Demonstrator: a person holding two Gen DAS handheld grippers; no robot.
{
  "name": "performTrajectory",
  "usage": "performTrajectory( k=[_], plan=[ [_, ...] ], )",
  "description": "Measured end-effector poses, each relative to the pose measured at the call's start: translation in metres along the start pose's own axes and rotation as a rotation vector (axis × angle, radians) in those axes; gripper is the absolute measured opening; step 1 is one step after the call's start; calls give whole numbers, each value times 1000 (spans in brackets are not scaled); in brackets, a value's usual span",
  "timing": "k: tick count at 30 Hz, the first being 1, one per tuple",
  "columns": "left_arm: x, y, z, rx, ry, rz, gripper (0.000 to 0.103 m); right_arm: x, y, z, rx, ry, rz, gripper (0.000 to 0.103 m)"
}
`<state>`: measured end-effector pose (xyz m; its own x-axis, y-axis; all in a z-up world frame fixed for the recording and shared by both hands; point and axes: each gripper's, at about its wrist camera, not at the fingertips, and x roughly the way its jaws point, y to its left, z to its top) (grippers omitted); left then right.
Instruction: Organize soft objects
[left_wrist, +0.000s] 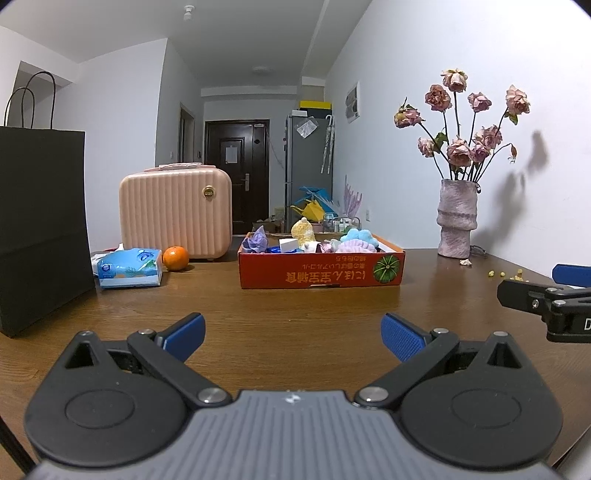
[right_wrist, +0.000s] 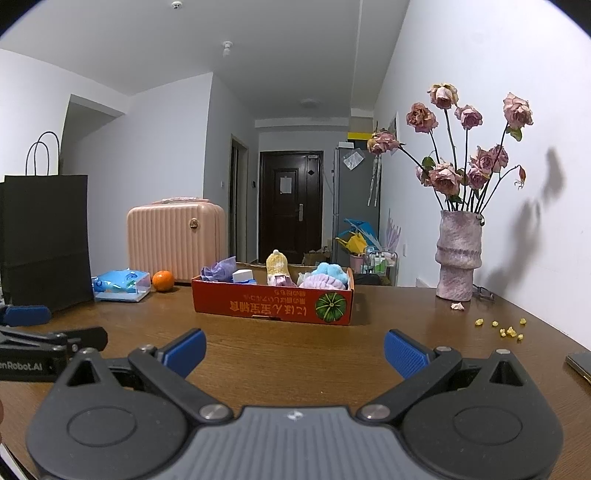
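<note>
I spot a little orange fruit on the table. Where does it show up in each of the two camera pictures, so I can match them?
Left wrist view: the orange sits left of centre, between the tissue pack and the red box, before the pink case.
Right wrist view: the orange lies further left, again between tissue pack and red box.
Shared landmark: the pink case right behind it.

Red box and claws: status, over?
Left claw open, right claw open, both empty. Red box ahead, soft items inside. Bare table between, nothing blocking.
</note>
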<state>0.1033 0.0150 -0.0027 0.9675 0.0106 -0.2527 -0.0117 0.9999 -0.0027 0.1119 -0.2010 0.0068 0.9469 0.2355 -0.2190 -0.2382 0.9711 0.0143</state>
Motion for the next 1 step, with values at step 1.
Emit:
performTrajectory(
  k=[1],
  plan=[
    [0, 0, 0, -1, 1, 0, 103, 1, 0, 0, -1, 1, -1, 103]
  ],
)
